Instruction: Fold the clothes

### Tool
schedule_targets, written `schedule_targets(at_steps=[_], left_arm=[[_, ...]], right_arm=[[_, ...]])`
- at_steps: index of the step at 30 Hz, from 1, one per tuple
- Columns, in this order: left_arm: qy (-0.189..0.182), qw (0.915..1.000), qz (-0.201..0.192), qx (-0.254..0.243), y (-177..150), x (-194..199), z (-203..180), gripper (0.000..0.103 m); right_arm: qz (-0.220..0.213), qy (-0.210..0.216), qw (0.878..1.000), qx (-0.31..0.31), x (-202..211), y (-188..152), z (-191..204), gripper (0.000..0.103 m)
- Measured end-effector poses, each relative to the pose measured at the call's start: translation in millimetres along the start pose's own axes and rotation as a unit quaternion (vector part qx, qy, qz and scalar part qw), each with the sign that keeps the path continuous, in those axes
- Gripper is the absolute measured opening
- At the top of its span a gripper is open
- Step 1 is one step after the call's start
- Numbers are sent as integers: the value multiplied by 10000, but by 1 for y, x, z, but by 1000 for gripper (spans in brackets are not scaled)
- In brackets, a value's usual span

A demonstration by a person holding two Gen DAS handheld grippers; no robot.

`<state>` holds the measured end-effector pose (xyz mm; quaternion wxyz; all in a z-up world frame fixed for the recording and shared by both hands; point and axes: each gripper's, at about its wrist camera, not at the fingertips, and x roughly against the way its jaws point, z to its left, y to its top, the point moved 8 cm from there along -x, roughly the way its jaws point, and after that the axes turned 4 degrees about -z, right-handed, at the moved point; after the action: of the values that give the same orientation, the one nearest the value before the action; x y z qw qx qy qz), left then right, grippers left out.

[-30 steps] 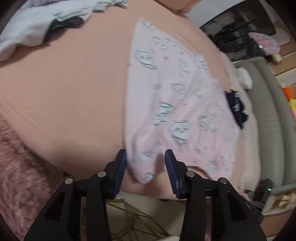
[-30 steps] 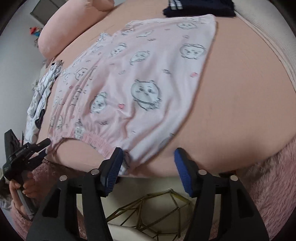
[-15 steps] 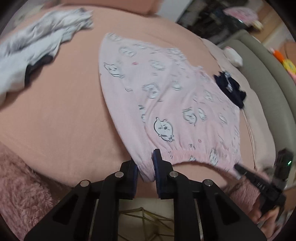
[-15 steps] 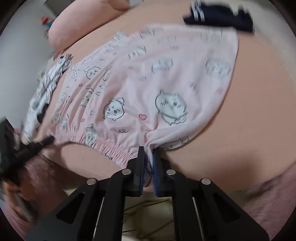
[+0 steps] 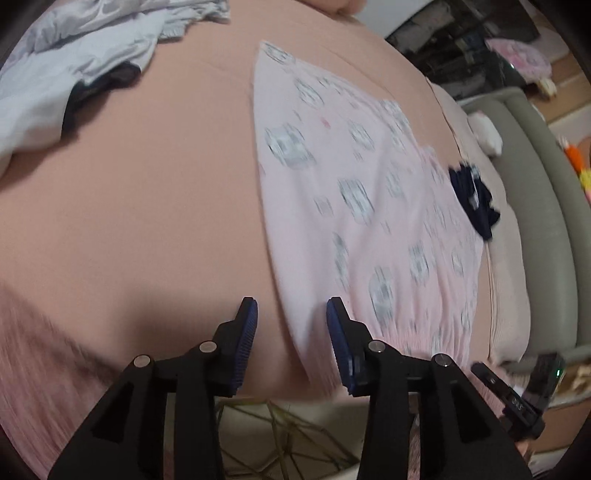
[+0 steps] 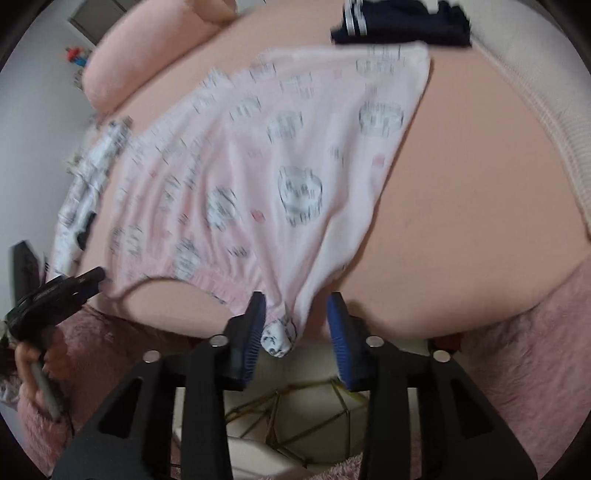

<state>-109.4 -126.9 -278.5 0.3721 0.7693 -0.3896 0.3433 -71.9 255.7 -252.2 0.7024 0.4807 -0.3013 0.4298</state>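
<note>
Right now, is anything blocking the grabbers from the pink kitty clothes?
No. The pink garment lies bare on the bed. Both jaws have just been opening: its corner hangs loose in the right gripper, its edge in the left gripper.

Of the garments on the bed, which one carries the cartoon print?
The pink shorts, spread flat nearest both grippers, printed with small cartoon faces. The navy garment beyond them is dark with white stripes; the pale crumpled clothes show no such print.

peach bed (image 5: 147,221), grey bedframe (image 5: 546,221), perhaps shelving (image 5: 461,44)
</note>
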Motion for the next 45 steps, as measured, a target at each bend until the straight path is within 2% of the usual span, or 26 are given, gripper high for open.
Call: schedule_targets(at_steps=[2,5,8,11,12,15,20,22,23,24,26,27,28,30,32,33,36,37,38,39,40,43,45], left_arm=[[-77,10000,-13,45,22,-14,7,41],[-444,9986,-8,276,48,-31,10,41],[-611,9972,-281,333,62,-35,9,41],[-732,9960,-345,370,61,-38,8,30],[-734,9960,-365,347,61,-39,8,16],[-361,9983,-452,37,60,-39,5,8],[620,9943,-765,-410,62,-21,18,5],[688,9946,-737,-240,59,-18,29,6],[387,9969,-677,-84,59,-18,29,6],[86,9980,-615,72,59,-18,28,6],[-449,9969,-531,368,61,-19,25,21],[-456,9968,-544,373,61,-21,24,45],[-458,9967,-551,374,62,-23,24,50],[-421,9971,-533,330,61,-27,21,50],[-484,9970,-563,214,62,-29,13,46],[-536,9969,-551,136,62,-31,9,39],[-467,9980,-422,-111,62,-45,0,31],[-452,9979,-442,-128,63,-44,0,20],[-438,9979,-462,-145,65,-44,0,14],[-420,9978,-485,-148,66,-43,0,5],[-379,9978,-528,-96,66,-42,2,4],[44,9963,-777,-376,66,-30,2,4],[262,9946,-880,-488,66,-21,5,4]], right_arm=[[-42,-157,9999,-51,-4,18,-16,45],[-48,-298,9994,-148,-20,48,-40,45],[-11,-199,9988,-439,-45,71,-60,44],[-182,32,9977,-648,-61,87,-64,45],[-233,41,9978,-613,-63,90,-62,42],[-226,52,9992,-320,-72,94,-47,7],[-432,-617,9970,164,-65,94,-38,3],[-540,-1108,9920,278,-59,95,-47,3],[-562,-1359,9886,327,-56,95,-55,3],[-541,-1295,9899,201,-54,93,-61,4],[-484,-844,9950,-234,-52,91,-69,5],[-464,-522,9963,-508,-51,90,-72,9],[-444,-199,9958,-782,-50,90,-74,17],[-448,66,9946,-929,-46,90,-74,30],[-419,250,9945,-925,-47,92,-68,34],[-367,288,9950,-888,-51,93,-65,36],[-301,213,9972,-646,-64,102,-57,38],[-309,179,9978,-565,-68,105,-56,38],[-317,145,9982,-484,-72,108,-54,36],[-325,111,9986,-402,-75,111,-53,23],[-351,30,9987,-358,-76,112,-54,3],[-427,-200,9987,-210,-70,110,-58,1],[-666,-535,9963,-77,-58,110,-62,1]])
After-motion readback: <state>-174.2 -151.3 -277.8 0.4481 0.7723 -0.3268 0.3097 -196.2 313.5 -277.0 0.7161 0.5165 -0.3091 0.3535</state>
